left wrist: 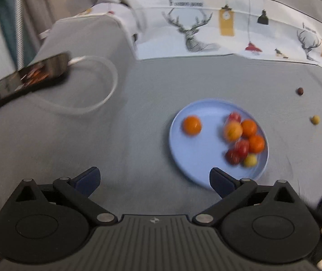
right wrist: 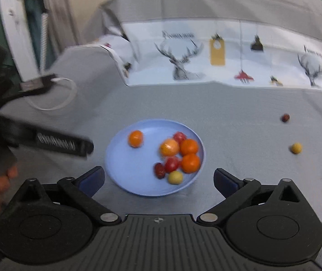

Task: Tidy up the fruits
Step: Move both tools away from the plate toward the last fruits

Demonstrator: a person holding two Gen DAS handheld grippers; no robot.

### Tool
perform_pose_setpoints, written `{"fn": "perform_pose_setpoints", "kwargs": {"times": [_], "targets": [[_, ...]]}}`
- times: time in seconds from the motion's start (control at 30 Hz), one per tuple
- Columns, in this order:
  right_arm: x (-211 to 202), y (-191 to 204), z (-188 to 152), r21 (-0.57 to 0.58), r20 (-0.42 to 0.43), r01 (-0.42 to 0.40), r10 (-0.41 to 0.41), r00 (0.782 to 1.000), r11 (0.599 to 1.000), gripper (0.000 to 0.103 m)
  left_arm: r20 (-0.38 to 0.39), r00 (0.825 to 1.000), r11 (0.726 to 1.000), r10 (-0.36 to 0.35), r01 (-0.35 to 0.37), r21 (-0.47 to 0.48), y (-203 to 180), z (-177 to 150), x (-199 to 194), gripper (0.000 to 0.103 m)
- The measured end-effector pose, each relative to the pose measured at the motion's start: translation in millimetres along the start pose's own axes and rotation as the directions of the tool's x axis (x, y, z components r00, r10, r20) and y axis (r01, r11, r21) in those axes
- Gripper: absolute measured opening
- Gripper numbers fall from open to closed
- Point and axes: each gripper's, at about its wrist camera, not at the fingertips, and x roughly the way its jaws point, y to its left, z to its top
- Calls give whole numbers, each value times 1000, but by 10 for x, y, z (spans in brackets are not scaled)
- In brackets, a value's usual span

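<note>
A blue plate [right wrist: 124,180] sits on the grey cloth [left wrist: 138,113], and most of the fruit lies on it. One orange [right wrist: 135,138] rests alone on the plate's left part; on the right part a cluster lies close together: two more oranges [right wrist: 190,163], a peach-coloured fruit [right wrist: 169,147], three red fruits [right wrist: 171,164] and a small yellow fruit [right wrist: 175,177] at the near rim. Off the plate, well to its right on the cloth, lie a small dark red fruit [right wrist: 285,117] and, nearer, a small yellow one [right wrist: 296,148], apart from each other. The right gripper [right wrist: 158,178] hangs above the plate's near edge, its fingers spread wide and empty. The left gripper [left wrist: 153,178] hangs just left of the plate, fingers likewise released with nothing between them. Behind the cloth stands a white panel [left wrist: 206,33] printed with deer heads. At far left a phone [left wrist: 34,74] lies with a white cable [left wrist: 106,94] looping from it.
</note>
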Motion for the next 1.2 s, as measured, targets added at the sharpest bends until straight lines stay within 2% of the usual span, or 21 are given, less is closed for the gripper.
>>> {"fn": "perform_pose_setpoints", "kwargs": {"times": [0.13, 0.53, 0.97, 1.2], "targets": [[-266, 78, -7, -24, 60, 7, -5, 998, 1000, 102, -9, 999, 999, -31, 31, -37, 92, -201, -289, 103], [-857, 260, -106, -83, 170, 53, -38, 985, 995, 102, 121, 991, 997, -59, 63, -36, -22, -396, -938, 103], [-938, 213, -140, -51, 200, 51, -40, 979, 997, 102, 127, 991, 998, -40, 47, -51, -10, -343, -1023, 103], [-847, 124, -192, -8, 185, 23, -21, 982, 1000, 102, 90, 996, 999, -17, 20, -28, -91, -348, -918, 103]]}}
